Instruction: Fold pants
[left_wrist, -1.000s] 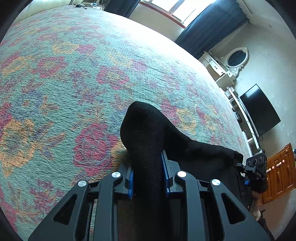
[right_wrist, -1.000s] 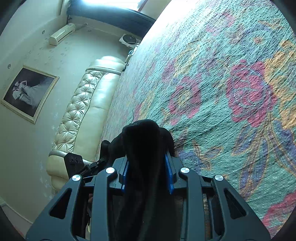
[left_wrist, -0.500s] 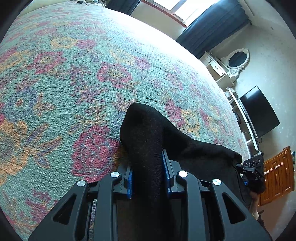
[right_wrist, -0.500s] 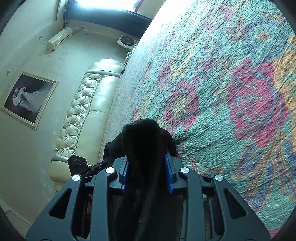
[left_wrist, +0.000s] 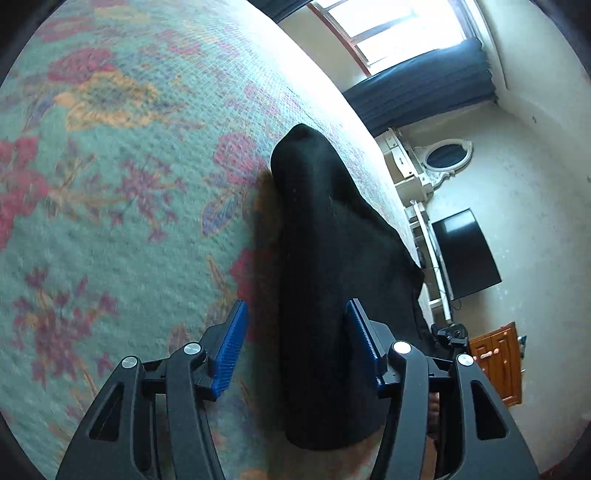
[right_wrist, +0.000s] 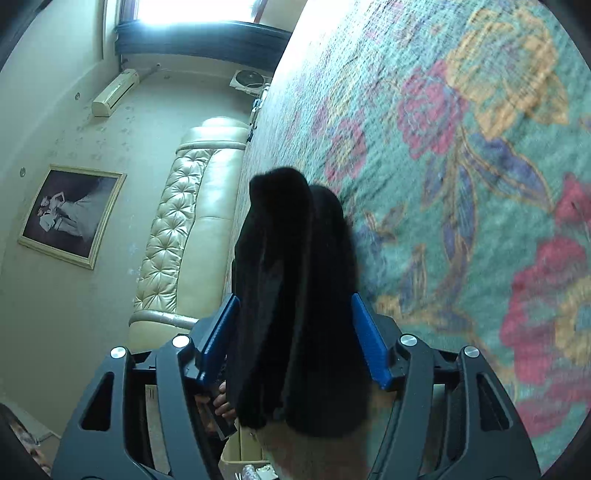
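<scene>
The black pants (left_wrist: 317, 258) lie on the floral bedspread (left_wrist: 110, 184) as a bunched fold. My left gripper (left_wrist: 295, 332) is open, its blue pads (left_wrist: 229, 343) spread wide on either side of the fabric, which runs between them. In the right wrist view the pants (right_wrist: 295, 277) stand as a dark ridge between the jaws of my right gripper (right_wrist: 295, 328), which is open too, its blue pads (right_wrist: 369, 343) apart from the cloth. The other gripper shows small past the pants in the left wrist view (left_wrist: 450, 334).
A cream tufted headboard (right_wrist: 184, 221), a framed picture (right_wrist: 70, 214) and an air conditioner (right_wrist: 114, 92) are left of the bed. A television (left_wrist: 465, 254), a white dresser with oval mirror (left_wrist: 443, 158), a wooden cabinet (left_wrist: 498, 362) and dark curtains (left_wrist: 424, 96) stand to the right.
Both grippers have opened and let go of the pants. Both views have shifted over the bed and are blurred by motion.
</scene>
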